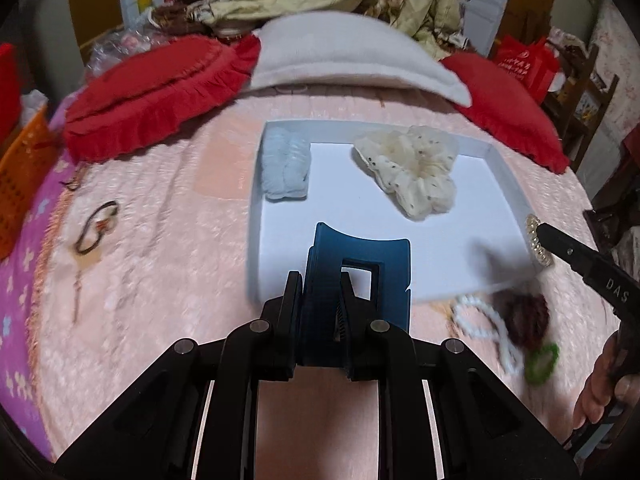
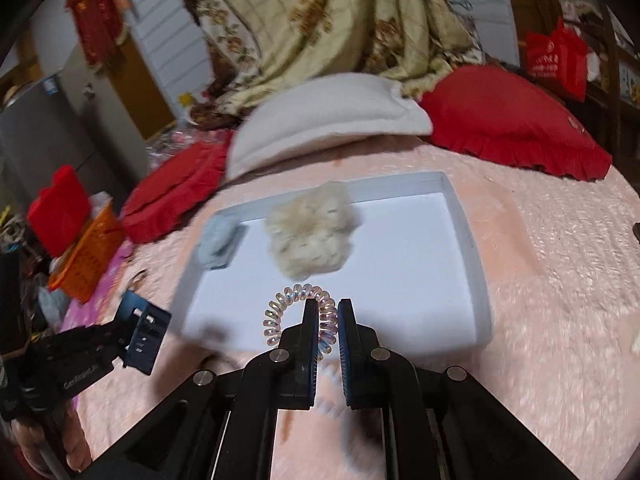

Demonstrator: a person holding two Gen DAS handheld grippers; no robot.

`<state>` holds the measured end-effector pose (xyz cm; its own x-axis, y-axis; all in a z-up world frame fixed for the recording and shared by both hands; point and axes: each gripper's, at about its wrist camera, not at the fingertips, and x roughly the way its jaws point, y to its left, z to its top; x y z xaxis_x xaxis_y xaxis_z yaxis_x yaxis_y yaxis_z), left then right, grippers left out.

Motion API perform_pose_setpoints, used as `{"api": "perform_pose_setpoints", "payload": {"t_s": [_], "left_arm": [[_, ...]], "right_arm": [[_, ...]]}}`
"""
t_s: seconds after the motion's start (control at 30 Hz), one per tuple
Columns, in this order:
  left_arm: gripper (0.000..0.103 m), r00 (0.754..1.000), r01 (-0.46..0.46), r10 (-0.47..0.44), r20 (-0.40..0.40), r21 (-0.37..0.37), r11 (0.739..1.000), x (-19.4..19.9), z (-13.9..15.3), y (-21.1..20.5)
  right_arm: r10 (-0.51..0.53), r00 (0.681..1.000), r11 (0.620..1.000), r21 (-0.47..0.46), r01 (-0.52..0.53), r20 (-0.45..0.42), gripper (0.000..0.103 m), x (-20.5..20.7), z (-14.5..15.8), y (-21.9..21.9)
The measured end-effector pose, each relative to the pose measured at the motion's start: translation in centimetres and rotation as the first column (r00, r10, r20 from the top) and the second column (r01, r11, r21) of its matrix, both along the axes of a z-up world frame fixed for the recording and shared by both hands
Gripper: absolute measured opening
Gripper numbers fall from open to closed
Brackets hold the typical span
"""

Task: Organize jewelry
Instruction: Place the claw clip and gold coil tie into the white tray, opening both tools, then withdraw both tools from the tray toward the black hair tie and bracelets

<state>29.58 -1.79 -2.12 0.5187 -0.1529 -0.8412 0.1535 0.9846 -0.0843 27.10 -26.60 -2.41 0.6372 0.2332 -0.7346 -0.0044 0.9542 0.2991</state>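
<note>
My left gripper (image 1: 320,280) is shut on a dark blue claw hair clip (image 1: 368,252) and holds it above the near edge of a shallow white tray (image 1: 460,264). The tray holds a cream dotted scrunchie (image 1: 412,168) and a pale blue scrunchie (image 1: 285,164). My right gripper (image 2: 328,306) is shut on a clear iridescent spiral hair tie (image 2: 292,300) over the tray's near side (image 2: 400,280). The right gripper (image 1: 560,246) with the hair tie (image 1: 538,244) also shows in the left wrist view, and the left gripper with the clip (image 2: 142,328) in the right wrist view.
On the pink bedspread lie a white bead bracelet (image 1: 486,322), a dark red scrunchie (image 1: 528,318), a green hair tie (image 1: 542,362) and a dark cord necklace (image 1: 96,228). Red pillows (image 1: 152,92), a white pillow (image 1: 352,56) and an orange basket (image 1: 22,176) border the area.
</note>
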Motion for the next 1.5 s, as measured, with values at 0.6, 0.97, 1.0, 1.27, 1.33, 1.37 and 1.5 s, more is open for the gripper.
{"api": "perform_pose_setpoints", "payload": {"t_s": [0.6,0.97,1.0,1.27,1.33,1.37,1.5], "left_arm": [[0.028,0.996,-0.026,0.021,-0.09,-0.051,0.998,10.6,-4.5,-1.9],[0.028,0.995,-0.003,0.002,0.103,0.006,1.0,2.3,1.6,-1.5],[0.029,0.993,-0.002,0.001,0.12,0.014,1.0,1.0,2.1,-1.4],[0.04,0.985,-0.123,0.125,0.119,-0.028,0.992,-10.3,2.1,1.5],[0.04,0.981,-0.16,0.165,0.098,-0.049,0.986,-12.5,1.4,1.9],[0.04,0.979,-0.181,0.185,0.088,-0.052,0.982,-13.4,1.0,2.2],[0.04,0.967,-0.247,0.25,0.056,-0.059,0.967,-17.0,-0.3,2.9]], "right_arm": [[-0.127,0.978,0.985,0.092,0.144,-0.167,0.014,12.6,-5.0,-3.7],[-0.085,0.996,0.991,0.097,0.088,-0.038,0.042,5.7,-0.3,-4.0],[-0.069,0.997,0.992,0.102,0.071,-0.022,0.042,3.9,0.3,-3.8],[-0.035,0.996,0.997,0.067,0.029,0.083,0.042,-7.3,1.3,-1.3],[-0.032,0.995,0.998,0.057,0.027,0.091,0.042,-9.8,0.9,-0.4],[-0.032,0.995,0.998,0.057,0.027,0.091,0.042,-10.5,0.7,-0.1],[-0.05,0.994,0.998,0.033,0.047,0.102,0.042,-14.0,-0.2,1.1]]}}
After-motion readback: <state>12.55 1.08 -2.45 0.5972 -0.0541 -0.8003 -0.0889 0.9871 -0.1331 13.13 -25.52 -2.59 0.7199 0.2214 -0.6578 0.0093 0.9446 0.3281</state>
